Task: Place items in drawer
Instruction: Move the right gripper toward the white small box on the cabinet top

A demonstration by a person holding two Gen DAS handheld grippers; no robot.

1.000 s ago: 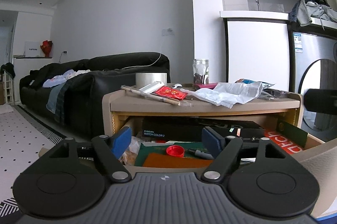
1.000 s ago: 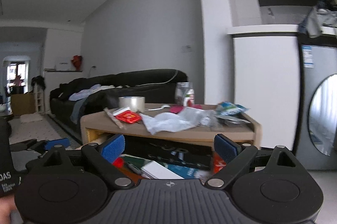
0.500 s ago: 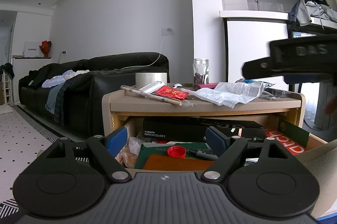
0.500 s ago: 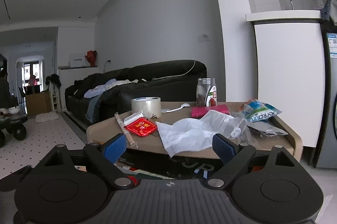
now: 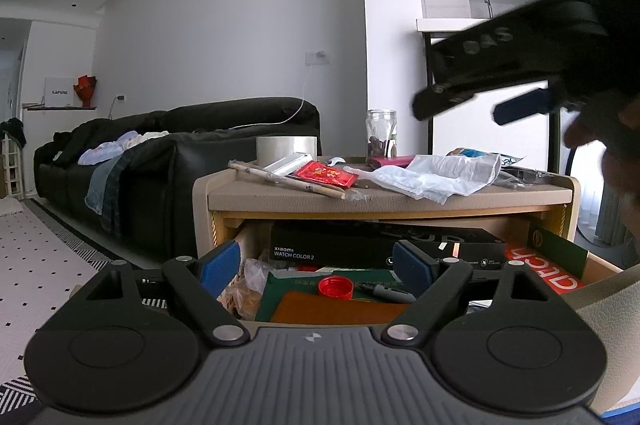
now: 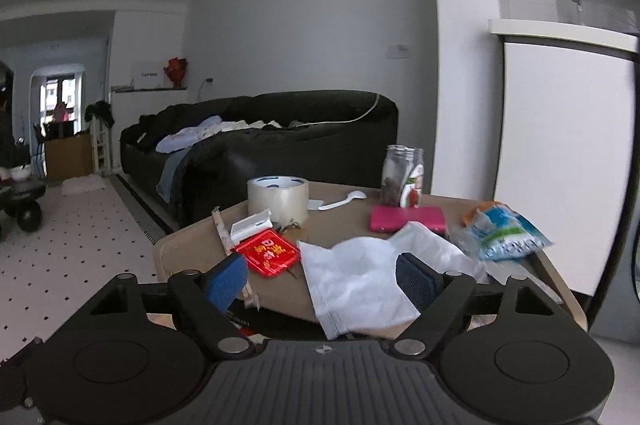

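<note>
Two spread right gripper (image 6: 322,275) fingers above white bag (image 6: 360,285), nothing between.

In my open drawer (image 5: 592,265), the black box (image 5: 384,245) reads "xiaomi WATCH COLOR 2". At two o'clock, my right gripper (image 5: 516,73) shows "DAS", upside down.

Beige bench (image 6: 344,221) top holds: tape roll (image 6: 278,198), glass jar (image 6: 402,175), pink case (image 6: 406,218), red packet (image 6: 267,252), white bag (image 6: 360,281), white spoon (image 6: 344,200), blue-white wrapper (image 6: 502,235).
</note>
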